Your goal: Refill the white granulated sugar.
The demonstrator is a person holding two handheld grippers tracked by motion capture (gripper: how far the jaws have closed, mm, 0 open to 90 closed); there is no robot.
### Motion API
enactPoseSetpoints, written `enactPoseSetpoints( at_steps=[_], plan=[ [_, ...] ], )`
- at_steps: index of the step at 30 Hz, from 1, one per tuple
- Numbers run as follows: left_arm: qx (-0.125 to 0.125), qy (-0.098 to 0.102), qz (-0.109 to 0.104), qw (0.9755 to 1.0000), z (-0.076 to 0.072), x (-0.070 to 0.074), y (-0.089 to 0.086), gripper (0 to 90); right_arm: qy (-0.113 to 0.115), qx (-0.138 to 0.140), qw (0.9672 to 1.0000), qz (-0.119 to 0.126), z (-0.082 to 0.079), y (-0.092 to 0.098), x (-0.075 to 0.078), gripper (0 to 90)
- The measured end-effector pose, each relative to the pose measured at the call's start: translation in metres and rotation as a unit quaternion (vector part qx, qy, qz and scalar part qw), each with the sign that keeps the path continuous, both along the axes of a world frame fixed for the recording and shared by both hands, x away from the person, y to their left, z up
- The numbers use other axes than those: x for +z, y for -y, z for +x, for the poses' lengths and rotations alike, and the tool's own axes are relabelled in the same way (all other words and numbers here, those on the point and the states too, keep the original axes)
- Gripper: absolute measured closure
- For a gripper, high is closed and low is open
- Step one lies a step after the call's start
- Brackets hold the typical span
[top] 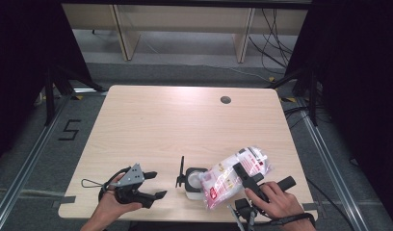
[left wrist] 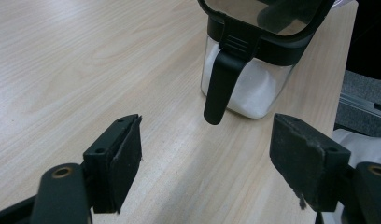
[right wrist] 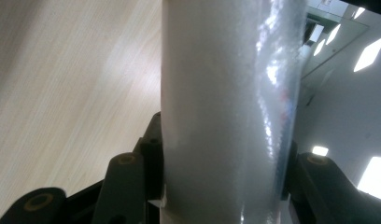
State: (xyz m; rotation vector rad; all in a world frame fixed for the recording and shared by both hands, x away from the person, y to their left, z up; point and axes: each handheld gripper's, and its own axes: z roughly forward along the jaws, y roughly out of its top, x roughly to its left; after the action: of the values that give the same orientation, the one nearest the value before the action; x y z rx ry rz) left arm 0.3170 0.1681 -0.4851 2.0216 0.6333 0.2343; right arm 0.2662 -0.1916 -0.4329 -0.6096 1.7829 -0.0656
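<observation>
The bag, a soft plastic pouch of white granules with red print, is the largest piece in hand; it lies tilted just right of the jar, its lower end drooping over the jar's open mouth, as if mid-pour. I judge it fairly heavy for its size and floppy; the film looks glossy and likely slippery, and the contents will shift toward whichever end hangs low; the best hold is across the middle, where the filling gives the pads something firm to squeeze, and that is where the right gripper clamps it, jaws part-closed on either side of the pouch; a harder squeeze risks splitting the film.

The jar, a clear square container with a black rim and a hinged black lid standing open, sits near the table's front edge; it is rigid, probably smooth-sided, partly filled with white powder; it looks liable to slide or tip if nudged, so its body between the walls seems the safest place to steady it.

The left gripper waits just left of the jar, jaws wide apart and empty, aimed at it.
</observation>
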Motion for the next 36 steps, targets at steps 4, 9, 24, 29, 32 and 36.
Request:
enactPoseSetpoints(
  at_steps=[4, 9, 24, 29, 32, 36],
  plan=[
    [-0.002, 0.0, 0.004, 1.0, 0.0, 0.0, 0.0, 24.9, 0.006, -0.003, 1.0, 0.003, 0.0, 0.0, -0.003, 55.1],
    [-0.001, 0.0, 0.0, 1.0, 0.0, 0.0, 0.0, 25.0, 0.021, -0.002, 0.9997, -0.008, -0.002, -0.001, -0.004, 55.7],
    [0.005, -0.007, -0.003, 1.0, -0.001, 0.0, 0.0, 25.0, 0.045, 0.02, 0.9981, -0.036, -0.01, -0.002, 0.007, 56.5],
    [0.004, -0.007, -0.004, 1.0, -0.001, 0.0, 0.0, 25.0, 0.035, 0.009, 0.9992, -0.015, -0.013, -0.001, 0.003, 56.8],
    [0.004, -0.007, -0.004, 1.0, -0.001, 0.0, 0.0, 25.0, 0.033, 0.012, 0.9993, -0.017, -0.014, -0.002, 0.003, 57.0],
    [0.003, -0.007, -0.001, 1.0, -0.001, -0.001, 0.0, 25.0, 0.034, 0.024, 0.9987, -0.03, -0.011, -0.002, 0.003, 57.4]
  ],
)
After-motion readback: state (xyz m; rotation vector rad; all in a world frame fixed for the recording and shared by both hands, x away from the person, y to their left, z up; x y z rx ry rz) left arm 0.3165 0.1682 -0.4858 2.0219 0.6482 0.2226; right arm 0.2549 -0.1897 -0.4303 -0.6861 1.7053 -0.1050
